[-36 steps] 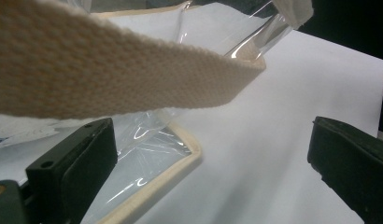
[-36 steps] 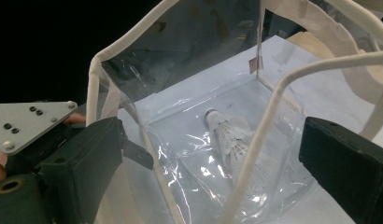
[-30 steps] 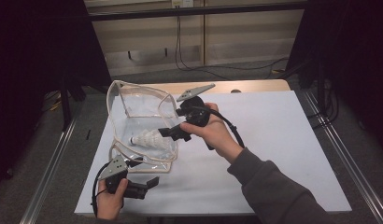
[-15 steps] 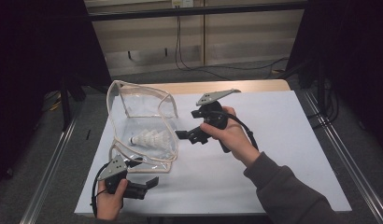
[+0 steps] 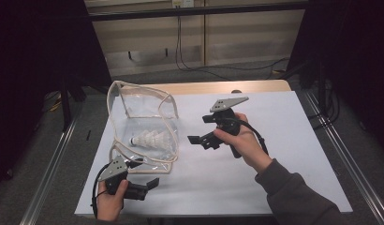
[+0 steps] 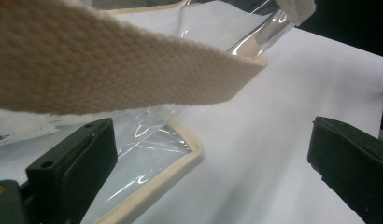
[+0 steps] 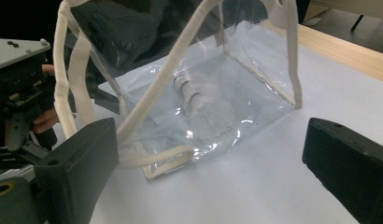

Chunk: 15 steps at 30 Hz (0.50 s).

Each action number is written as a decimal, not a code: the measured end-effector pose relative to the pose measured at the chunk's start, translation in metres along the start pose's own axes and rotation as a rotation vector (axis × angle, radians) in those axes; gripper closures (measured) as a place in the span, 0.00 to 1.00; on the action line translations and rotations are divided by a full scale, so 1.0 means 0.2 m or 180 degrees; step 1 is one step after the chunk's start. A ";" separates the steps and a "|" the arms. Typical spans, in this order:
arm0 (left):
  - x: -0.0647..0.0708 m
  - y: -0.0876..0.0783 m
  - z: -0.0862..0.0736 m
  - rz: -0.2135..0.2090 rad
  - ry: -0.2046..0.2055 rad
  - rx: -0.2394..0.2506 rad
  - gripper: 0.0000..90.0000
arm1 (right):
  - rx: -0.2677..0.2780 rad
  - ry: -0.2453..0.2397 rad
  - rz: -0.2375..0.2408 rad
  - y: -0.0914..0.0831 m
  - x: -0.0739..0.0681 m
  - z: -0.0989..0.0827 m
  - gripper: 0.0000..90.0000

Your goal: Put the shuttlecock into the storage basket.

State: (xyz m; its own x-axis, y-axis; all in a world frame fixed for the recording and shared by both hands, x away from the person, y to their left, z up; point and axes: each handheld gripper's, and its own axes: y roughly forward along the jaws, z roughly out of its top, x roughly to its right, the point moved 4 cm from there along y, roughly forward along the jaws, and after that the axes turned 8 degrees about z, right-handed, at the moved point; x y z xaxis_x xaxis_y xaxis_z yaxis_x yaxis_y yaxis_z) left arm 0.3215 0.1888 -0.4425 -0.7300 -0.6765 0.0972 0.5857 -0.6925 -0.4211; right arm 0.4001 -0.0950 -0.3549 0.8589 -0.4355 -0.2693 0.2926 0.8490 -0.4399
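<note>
Bag (image 5: 148,122) lies just beside left gripper (image 5: 150,183), seemingly untouched.

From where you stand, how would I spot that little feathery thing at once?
Look at the white table, then at the clear bag with cream trim on its left side. The shuttlecock lies on its side inside that bag, between the two claws: the one white, feathered cone in there.

Bag (image 5: 148,124): glossy clear plastic w/ rough woven cloth trim; table sheet (image 5: 284,154) matt.
</note>
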 end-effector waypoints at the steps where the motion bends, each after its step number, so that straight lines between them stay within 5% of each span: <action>1: 0.00 0.00 0.00 -0.0007 -0.0006 0.0002 0.02 | 0.0007 0.0005 0.0003 -0.01 0.00 -0.01 0.04; 15: 0.01 0.01 0.00 -0.0013 0.0007 -0.0002 0.02 | 0.0069 0.0081 -0.0068 -0.11 0.06 -0.15 0.04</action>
State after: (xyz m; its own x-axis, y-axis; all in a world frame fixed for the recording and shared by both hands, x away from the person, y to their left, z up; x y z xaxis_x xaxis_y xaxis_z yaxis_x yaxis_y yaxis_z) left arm 0.3214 0.1871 -0.4426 -0.7331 -0.6731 0.0969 0.5826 -0.6951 -0.4212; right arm 0.3923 -0.1278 -0.3739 0.8414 -0.4610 -0.2819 0.3200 0.8455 -0.4274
